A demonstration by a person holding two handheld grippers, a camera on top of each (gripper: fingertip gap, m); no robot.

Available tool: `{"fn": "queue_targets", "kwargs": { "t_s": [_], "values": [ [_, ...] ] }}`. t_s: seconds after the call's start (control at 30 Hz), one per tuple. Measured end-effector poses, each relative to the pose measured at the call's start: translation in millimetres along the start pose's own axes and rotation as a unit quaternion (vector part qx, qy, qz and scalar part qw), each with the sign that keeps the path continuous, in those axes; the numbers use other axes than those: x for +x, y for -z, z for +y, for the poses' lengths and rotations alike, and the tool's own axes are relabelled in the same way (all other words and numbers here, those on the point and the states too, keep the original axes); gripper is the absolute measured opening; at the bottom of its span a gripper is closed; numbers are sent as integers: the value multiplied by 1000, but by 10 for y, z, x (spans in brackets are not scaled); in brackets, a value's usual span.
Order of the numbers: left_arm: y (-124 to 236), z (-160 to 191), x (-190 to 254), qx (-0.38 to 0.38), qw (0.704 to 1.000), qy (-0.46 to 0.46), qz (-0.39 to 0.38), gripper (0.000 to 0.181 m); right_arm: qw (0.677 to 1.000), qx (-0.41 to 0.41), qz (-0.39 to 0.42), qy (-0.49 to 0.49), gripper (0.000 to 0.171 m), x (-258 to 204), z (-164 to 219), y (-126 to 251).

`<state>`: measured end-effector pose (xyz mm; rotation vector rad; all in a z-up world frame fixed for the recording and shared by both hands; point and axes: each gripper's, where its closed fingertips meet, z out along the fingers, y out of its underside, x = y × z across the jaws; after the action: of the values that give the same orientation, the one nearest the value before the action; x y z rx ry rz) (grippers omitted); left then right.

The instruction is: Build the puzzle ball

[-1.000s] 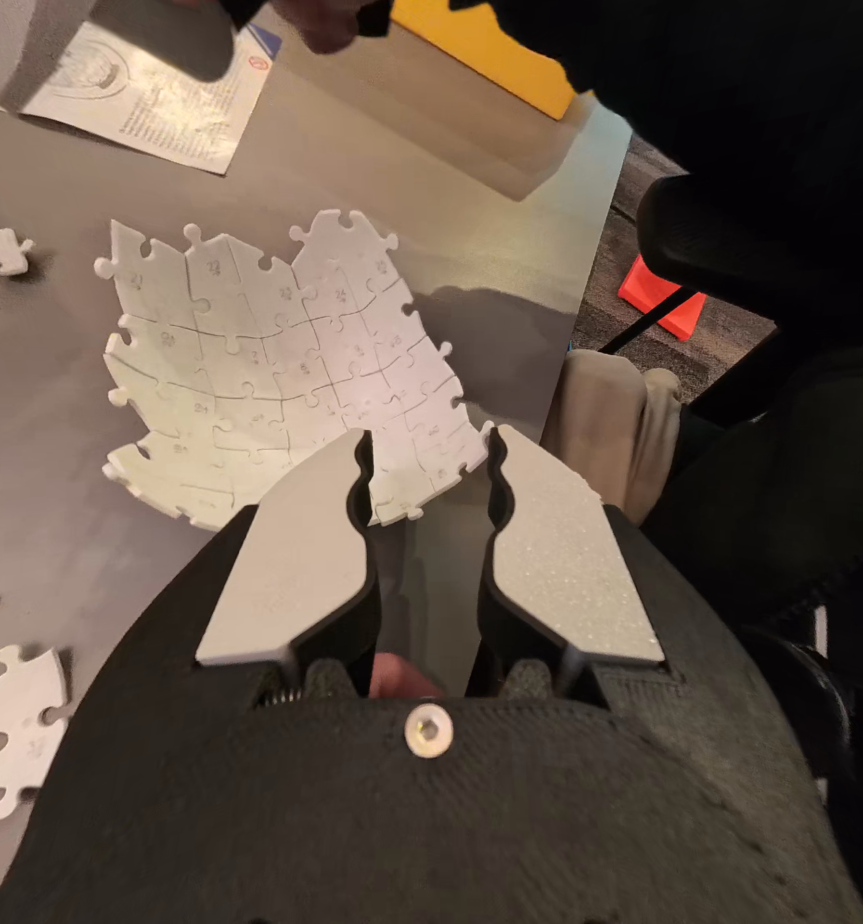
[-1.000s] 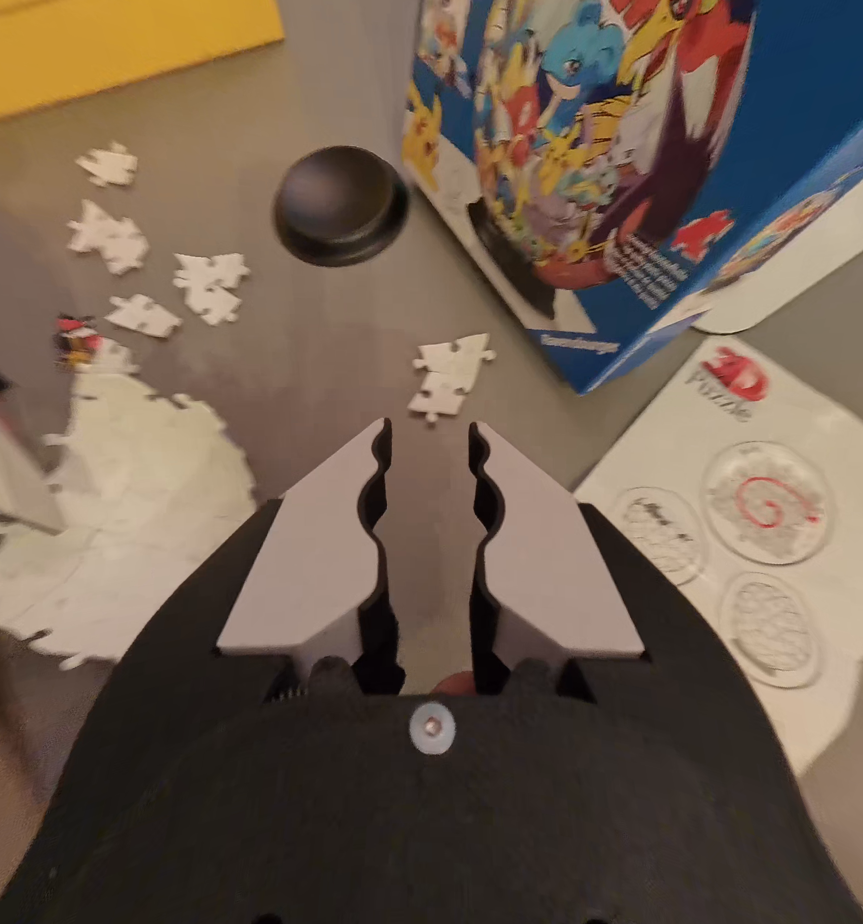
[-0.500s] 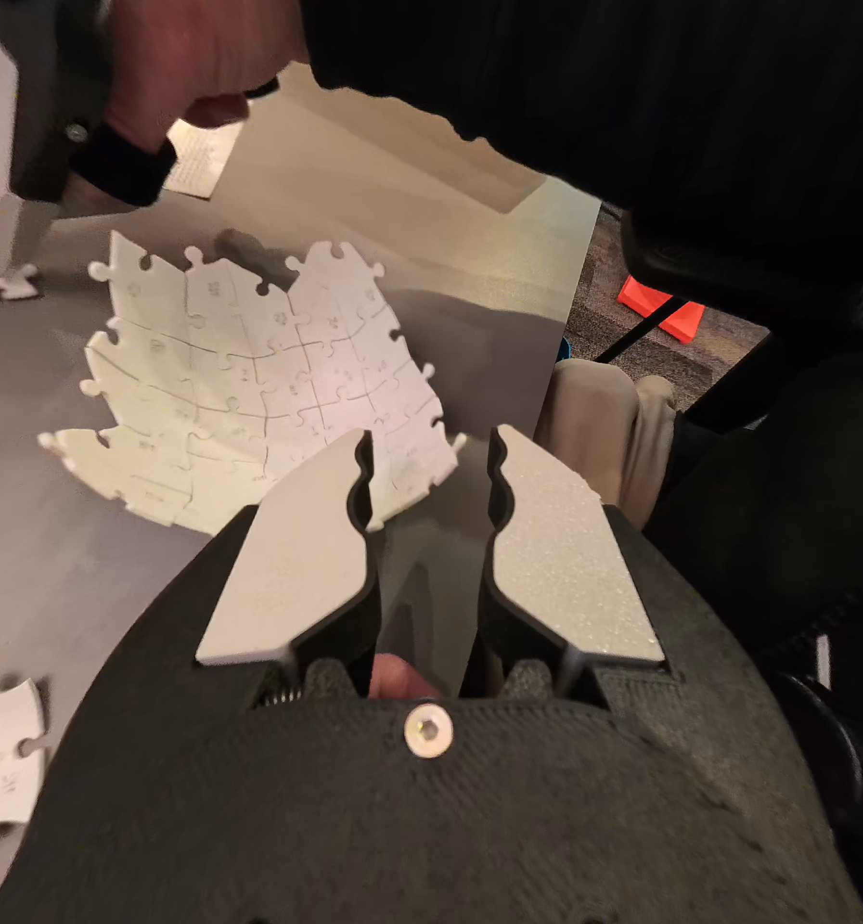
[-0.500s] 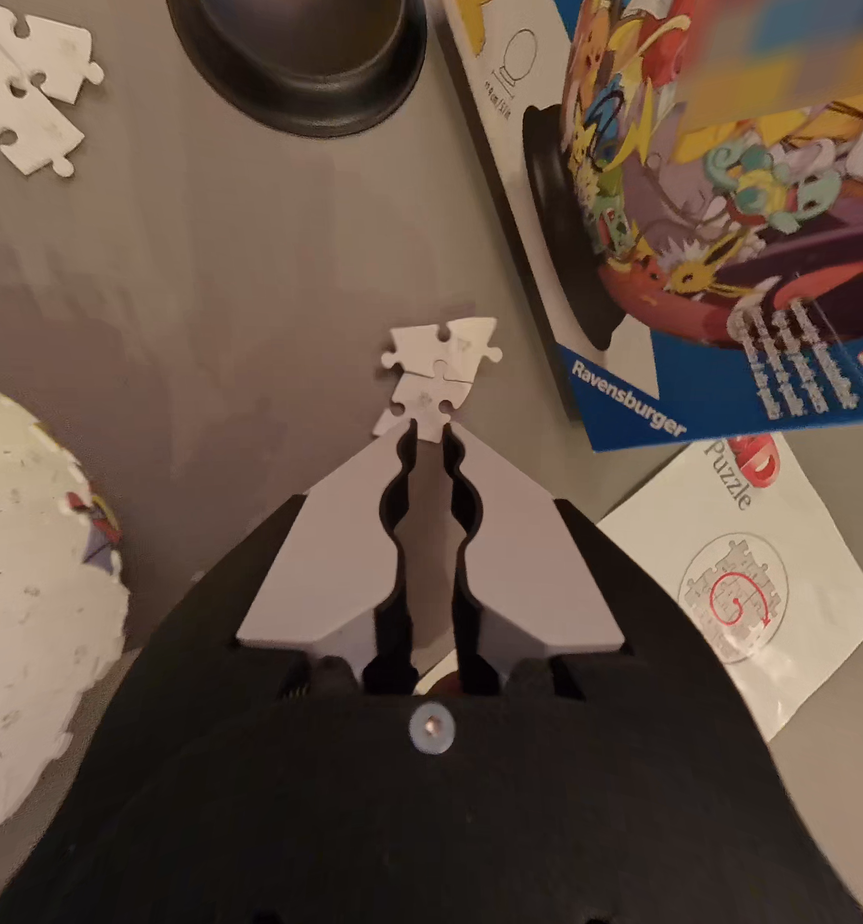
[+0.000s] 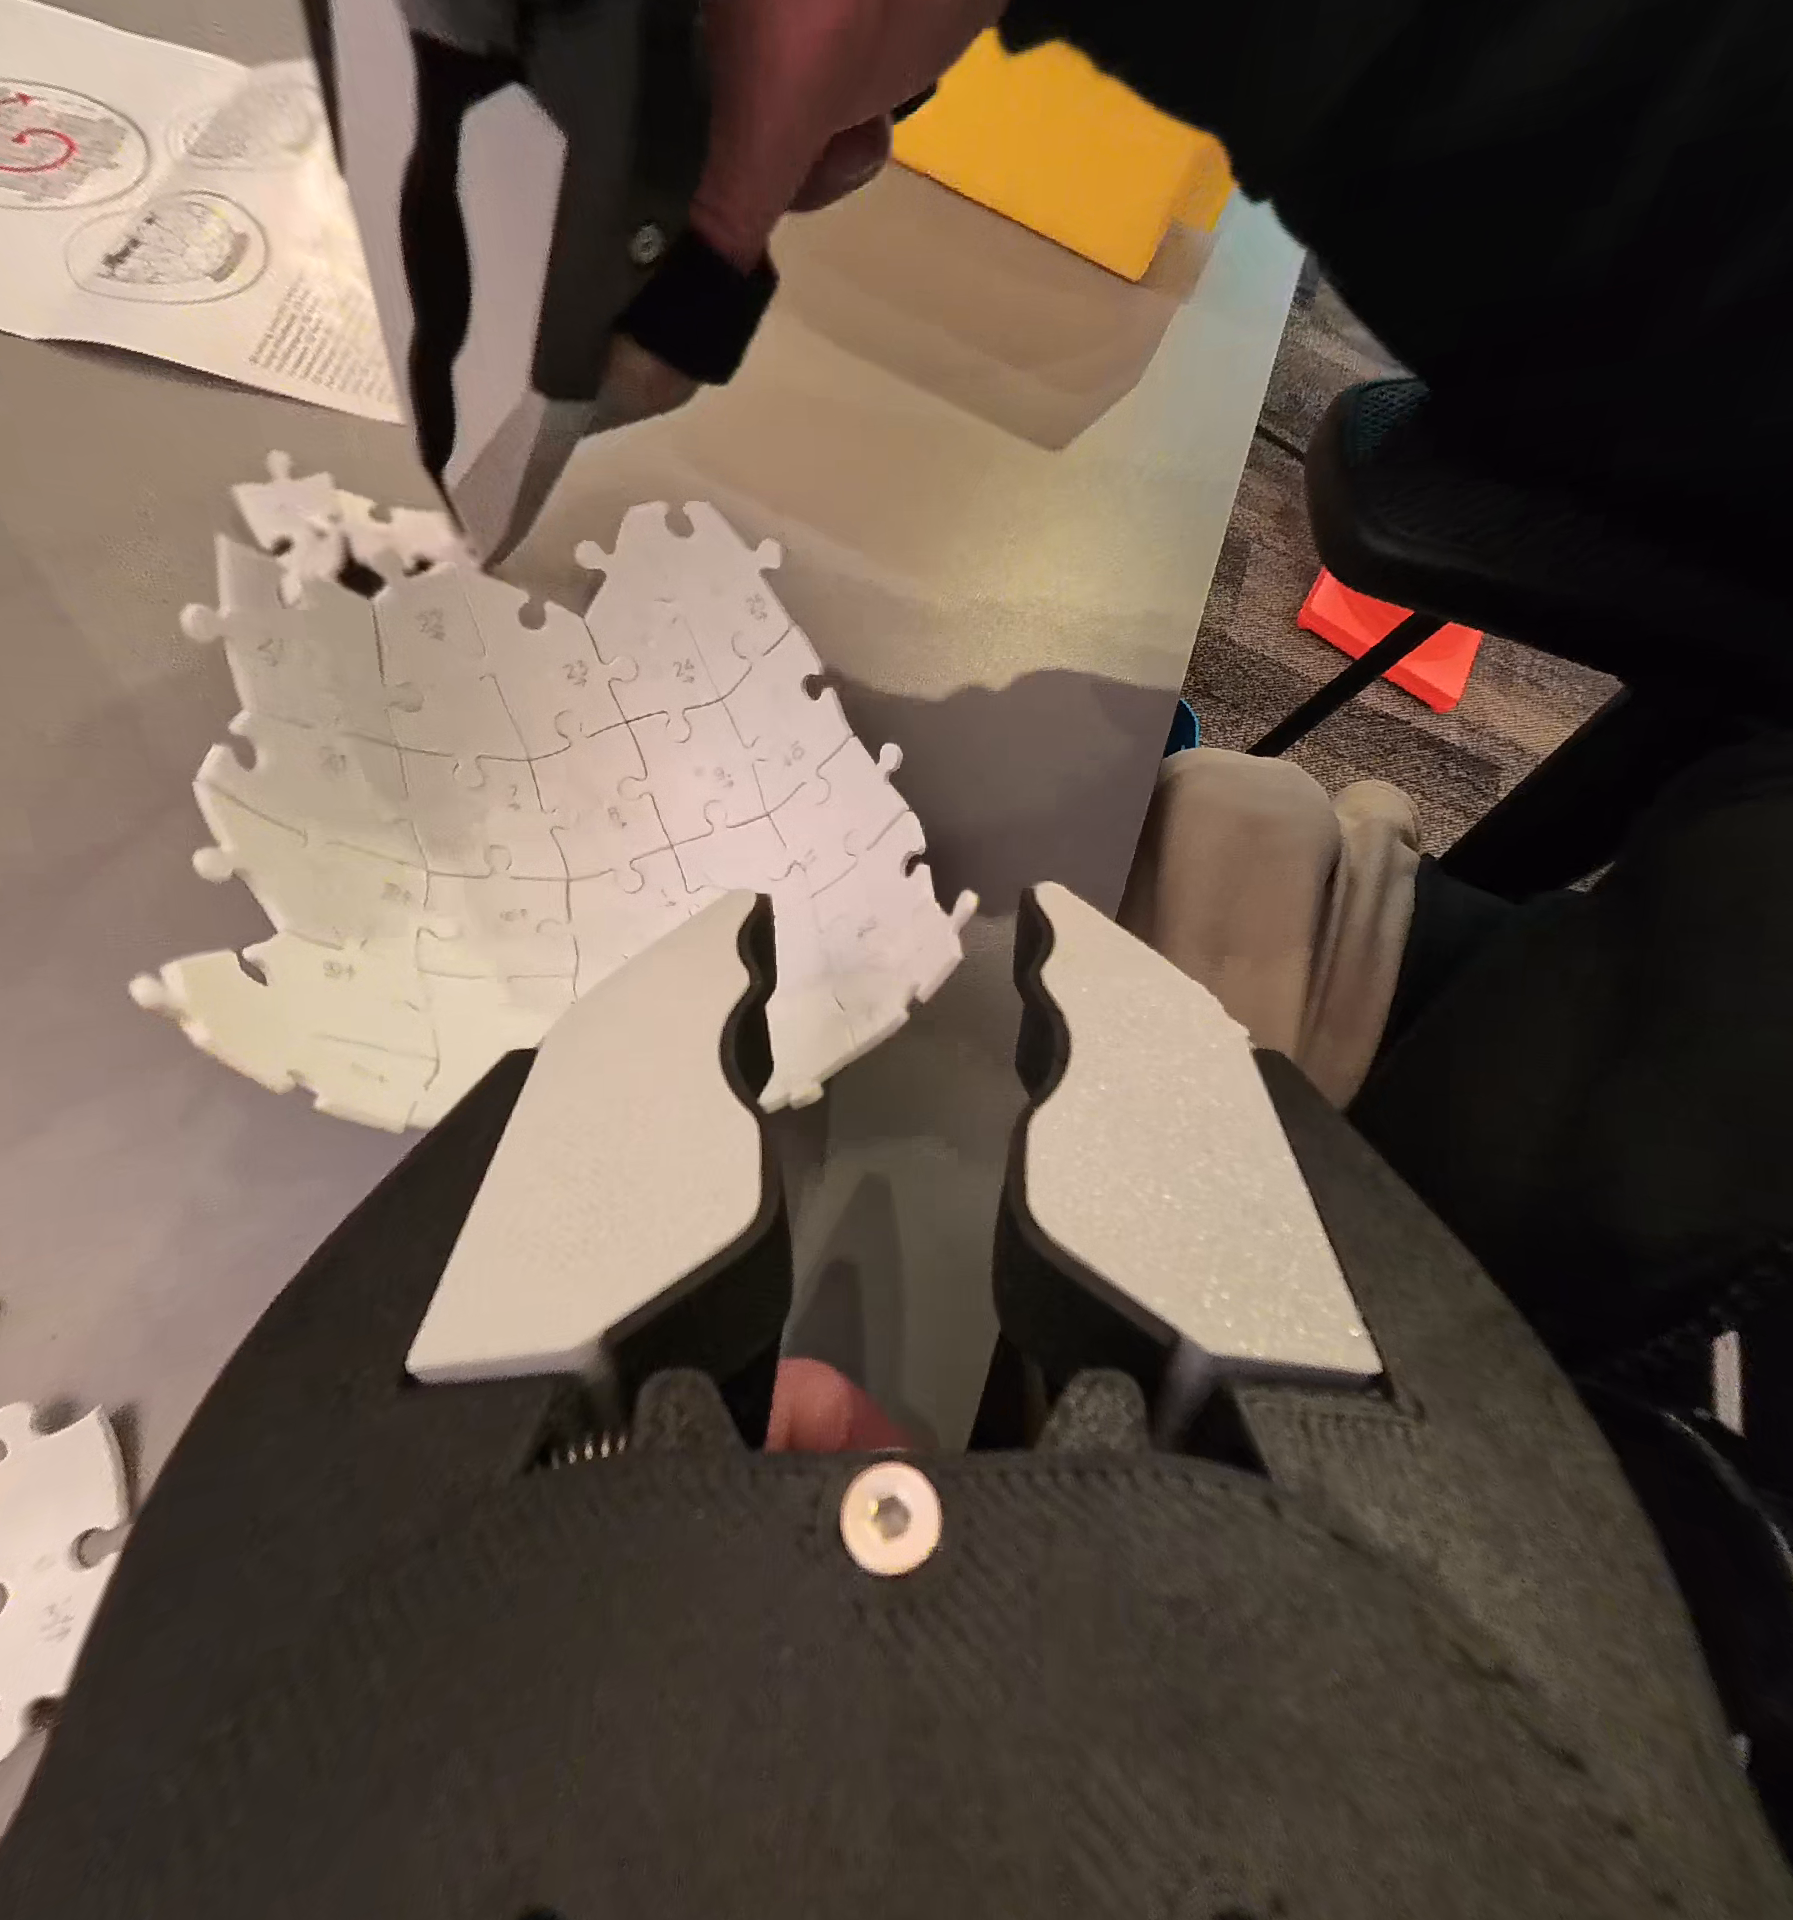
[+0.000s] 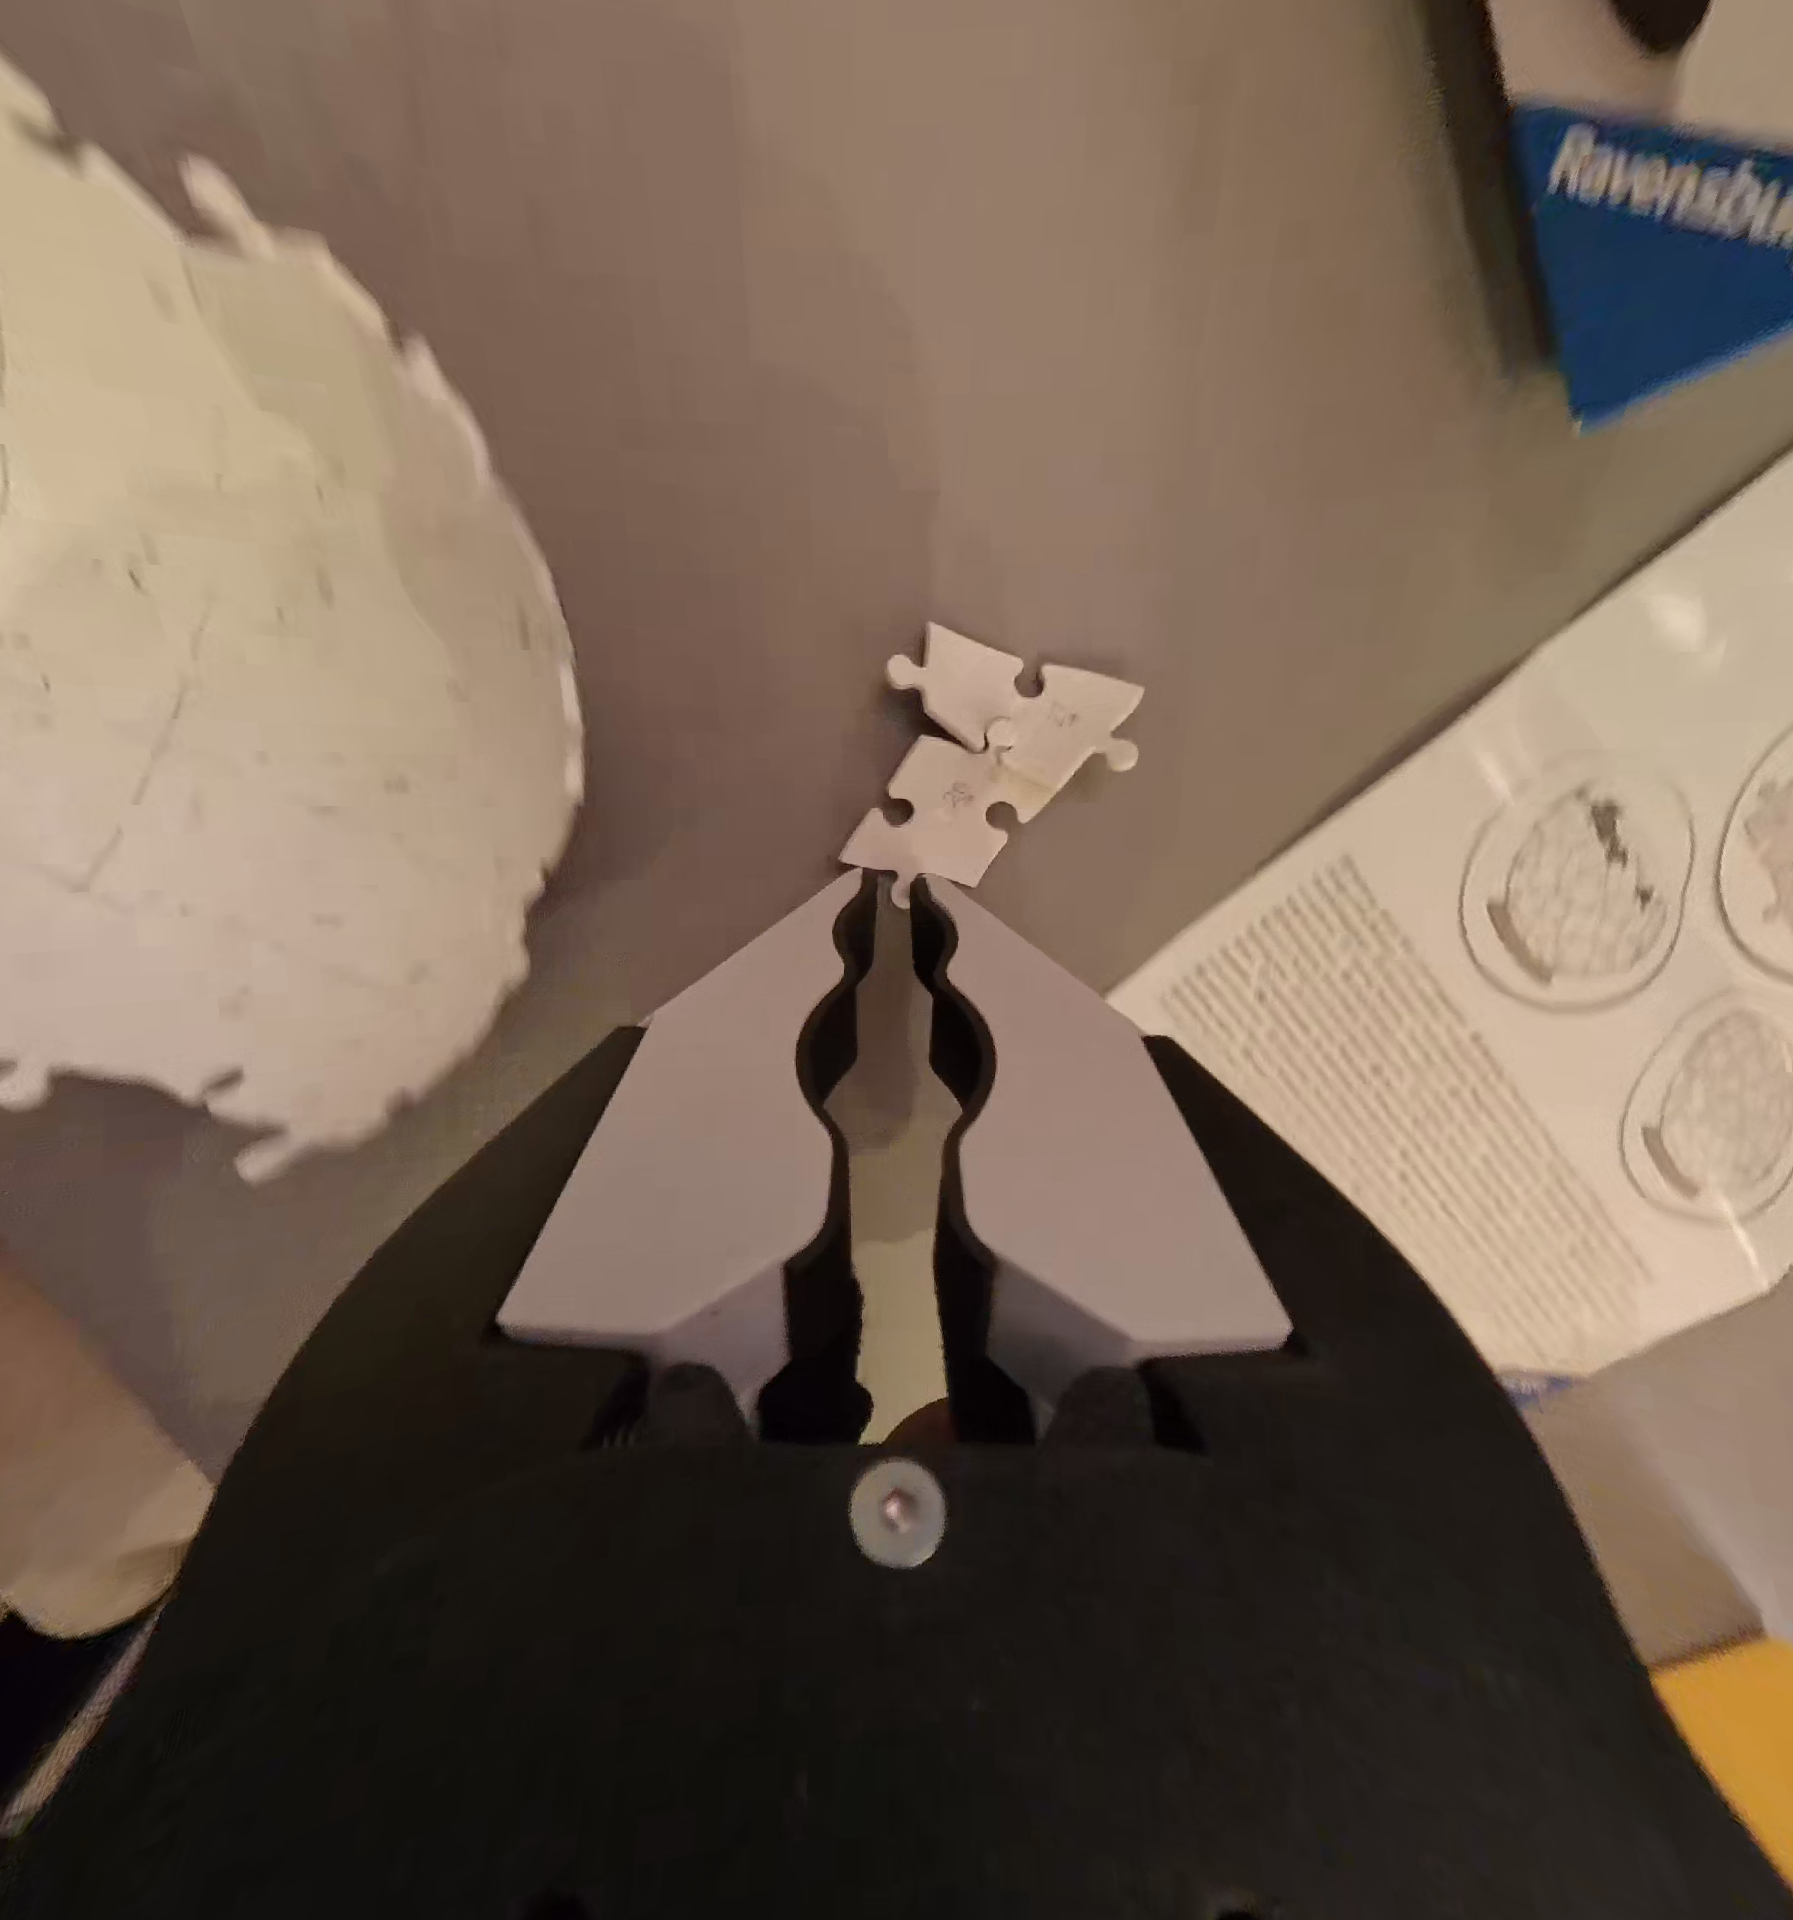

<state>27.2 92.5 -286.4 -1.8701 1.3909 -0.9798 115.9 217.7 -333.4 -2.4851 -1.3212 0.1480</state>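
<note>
The partly built puzzle ball [image 5: 518,810] is a white curved shell of joined pieces lying hollow side up on the grey table; it shows blurred at the left of the right wrist view [image 6: 196,675]. My left gripper [image 5: 897,904] is open and empty, with its left finger over the shell's near right rim. My right gripper [image 6: 892,878] is shut on a tab of a small cluster of three joined white pieces [image 6: 959,769]. In the left wrist view the right gripper [image 5: 471,535] holds this cluster [image 5: 320,514] at the shell's far rim.
An instruction sheet [image 5: 144,208] lies at the back left, also seen in the right wrist view [image 6: 1494,1039]. A blue puzzle box [image 6: 1681,229] stands beyond it. Loose pieces [image 5: 30,1558] lie near left. The table edge [image 5: 1183,623] runs on the right, and a yellow box [image 5: 1058,166] sits behind. The left gripper's tips are roughly 15 cm from the right gripper's.
My right gripper went down to the small cluster, shut on it and carried it over to the shell's far rim. My left gripper stayed open by the shell's near rim.
</note>
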Motion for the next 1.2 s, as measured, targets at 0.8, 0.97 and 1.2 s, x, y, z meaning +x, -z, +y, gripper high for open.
{"fn": "queue_targets", "kwargs": {
  "t_s": [0.8,0.97,1.2],
  "values": [
    [-81,-91,38,-2,998,-62,-23,43,984,147,-8,-105,0,155,-123,-15],
    [-92,-68,33,-5,998,-61,-22,43,984,149,-1,-101,0,142,-1,25],
    [-105,-51,9,-7,998,-57,-23,44,978,183,4,-99,0,152,13,133]
  ]
}}
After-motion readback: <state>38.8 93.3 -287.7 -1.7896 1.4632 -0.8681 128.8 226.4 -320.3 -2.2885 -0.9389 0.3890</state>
